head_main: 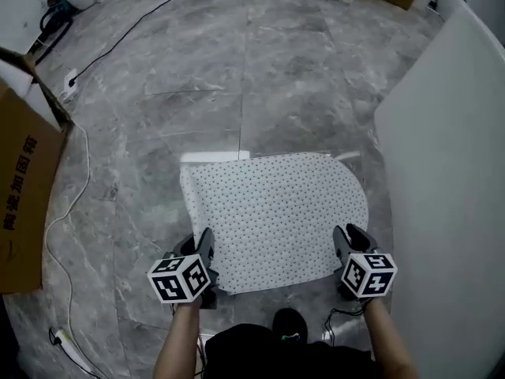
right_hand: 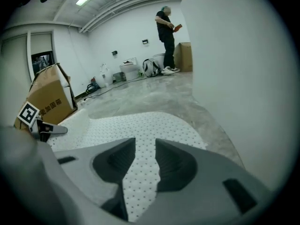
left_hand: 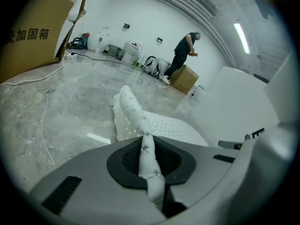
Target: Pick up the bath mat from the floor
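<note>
White dotted bath mat (head_main: 276, 212) edge, bunched into soft roll, pinched tight between left gripper (head_main: 207, 251) fingers (left_hand: 125, 162), dark ribbed pads. Right gripper (head_main: 347, 243) fingers (right_hand: 174, 162) partway apart, flat mat showing in gap, no squeeze. Mat rounded-cornered, left near corner raised, rest on grey marbled floor (head_main: 237, 77). Brown cardboard box (head_main: 24, 188) left; smooth white panel (head_main: 450, 172) right.

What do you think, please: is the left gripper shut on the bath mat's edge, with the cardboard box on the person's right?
No: the head view shows the cardboard box on the person's left. The left gripper is shut on the bath mat edge.
</note>
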{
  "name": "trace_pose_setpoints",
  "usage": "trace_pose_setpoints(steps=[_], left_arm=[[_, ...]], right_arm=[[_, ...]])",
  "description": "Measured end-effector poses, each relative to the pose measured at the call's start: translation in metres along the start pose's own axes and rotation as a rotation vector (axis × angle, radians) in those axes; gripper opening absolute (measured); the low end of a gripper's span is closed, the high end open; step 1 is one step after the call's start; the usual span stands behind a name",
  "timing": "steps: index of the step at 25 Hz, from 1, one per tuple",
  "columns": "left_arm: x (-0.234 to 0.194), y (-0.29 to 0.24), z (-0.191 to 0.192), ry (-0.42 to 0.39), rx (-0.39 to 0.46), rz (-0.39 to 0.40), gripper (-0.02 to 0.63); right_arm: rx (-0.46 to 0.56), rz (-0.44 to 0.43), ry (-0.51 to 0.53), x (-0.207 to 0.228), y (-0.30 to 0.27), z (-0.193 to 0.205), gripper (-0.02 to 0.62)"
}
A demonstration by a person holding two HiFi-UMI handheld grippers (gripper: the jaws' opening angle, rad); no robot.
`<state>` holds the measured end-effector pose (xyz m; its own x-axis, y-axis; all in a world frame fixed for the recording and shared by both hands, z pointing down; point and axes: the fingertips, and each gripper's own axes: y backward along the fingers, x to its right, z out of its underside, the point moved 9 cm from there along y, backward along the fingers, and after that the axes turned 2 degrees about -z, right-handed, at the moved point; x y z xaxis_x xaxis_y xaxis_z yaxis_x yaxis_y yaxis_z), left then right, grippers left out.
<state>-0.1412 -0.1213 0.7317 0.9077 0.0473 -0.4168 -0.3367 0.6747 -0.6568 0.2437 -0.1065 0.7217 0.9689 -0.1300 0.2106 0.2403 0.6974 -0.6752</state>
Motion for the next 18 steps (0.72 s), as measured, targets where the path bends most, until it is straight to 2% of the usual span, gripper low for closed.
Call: trace_pose_setpoints(steps=[4, 9, 18], left_arm=[[0.022, -0.015, -0.006, -0.010, -0.007, 0.046, 0.026], [0.050, -0.036, -0.008, -0.033, -0.031, 0.111, 0.026], [0.093, -0.066, -0.007, -0.081, -0.076, 0.193, 0.028]], right_arm=[[0.000, 0.083, -0.032, 0.034, 0.008, 0.003, 0.135], [-0.014, 0.184, -0.006, 0.068, 0.005, 0.008, 0.135], [-0.117, 0.209, -0.032, 0.117, -0.018, 0.012, 0.137]])
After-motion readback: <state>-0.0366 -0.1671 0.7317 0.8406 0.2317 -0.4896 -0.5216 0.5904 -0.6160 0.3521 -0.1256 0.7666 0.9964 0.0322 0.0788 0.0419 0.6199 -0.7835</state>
